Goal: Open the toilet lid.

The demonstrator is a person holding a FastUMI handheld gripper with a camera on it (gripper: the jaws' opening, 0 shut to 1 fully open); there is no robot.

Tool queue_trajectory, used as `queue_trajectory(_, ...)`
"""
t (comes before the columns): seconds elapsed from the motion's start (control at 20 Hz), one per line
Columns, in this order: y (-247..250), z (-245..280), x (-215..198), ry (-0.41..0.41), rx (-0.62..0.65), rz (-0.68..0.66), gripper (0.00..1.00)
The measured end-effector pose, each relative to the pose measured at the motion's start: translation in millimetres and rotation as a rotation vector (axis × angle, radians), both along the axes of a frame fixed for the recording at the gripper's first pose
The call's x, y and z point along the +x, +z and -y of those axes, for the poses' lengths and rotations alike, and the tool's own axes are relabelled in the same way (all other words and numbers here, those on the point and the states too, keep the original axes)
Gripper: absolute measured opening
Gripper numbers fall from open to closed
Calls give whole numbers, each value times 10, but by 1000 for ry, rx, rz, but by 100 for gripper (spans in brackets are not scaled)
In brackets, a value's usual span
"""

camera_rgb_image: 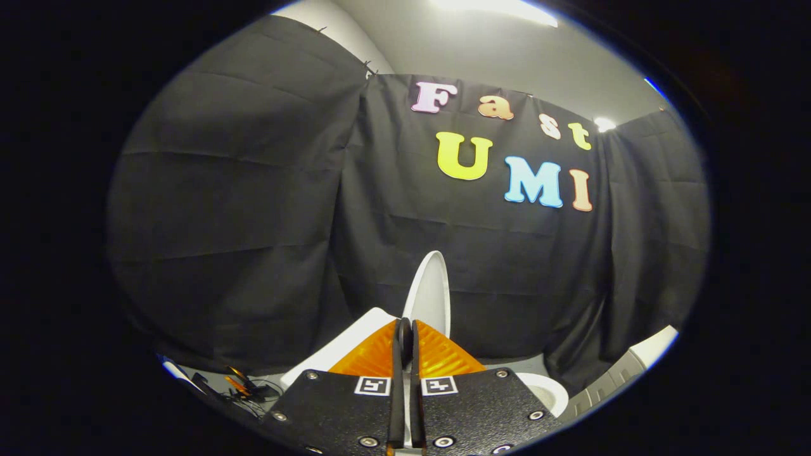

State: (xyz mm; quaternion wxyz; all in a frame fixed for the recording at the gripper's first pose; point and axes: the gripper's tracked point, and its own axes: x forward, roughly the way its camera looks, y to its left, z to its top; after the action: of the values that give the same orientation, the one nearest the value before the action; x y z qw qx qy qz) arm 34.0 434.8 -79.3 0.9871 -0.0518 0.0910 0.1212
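The hand-held gripper (406, 329) has its two orange fingers (370, 358) drawn together, only a thin slit between them. The white toilet lid (431, 294) rises edge-on directly beyond the fingertips, raised upright; its lower edge runs into the slit, and whether the pads actually press on it cannot be told from here.

Taking the lid as landmark: a flat white part of the toilet (345, 345) slopes down to its left, and the rounded white bowl rim (548, 392) lies lower to its right. Black cloth walls (241, 209) hang behind it all round, with a grey ceiling (481, 50) and a bright light strip (500, 9) above. Low to the far left of the lid, a small clutter of cables and tools (244, 386) rests on the floor. Low to the far right stands a white-and-grey cabinet (624, 367).
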Motion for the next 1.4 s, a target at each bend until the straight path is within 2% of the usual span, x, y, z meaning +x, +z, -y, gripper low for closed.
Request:
queue_trajectory(0.55, -69, -202, 14, 28, -21, -3, 4)
queue_trajectory(0.7, -72, -131, 23, 24, 5, -24, 7)
queue_trajectory(0.8, -62, -139, 20, 54, 13, -42, 9)
queue_trajectory(0.9, -67, -196, 10, 116, 61, -88, 16)
queue_trajectory(1.0, -64, -248, -63, 173, 159, -145, 28)
queue_trajectory(1.2, 307, -176, -259, 214, 273, -112, 92)
queue_trajectory(1.25, 384, -145, -306, 224, 268, -94, 95)
queue_trajectory(1.4, 636, 69, -454, 253, 246, -36, 95)
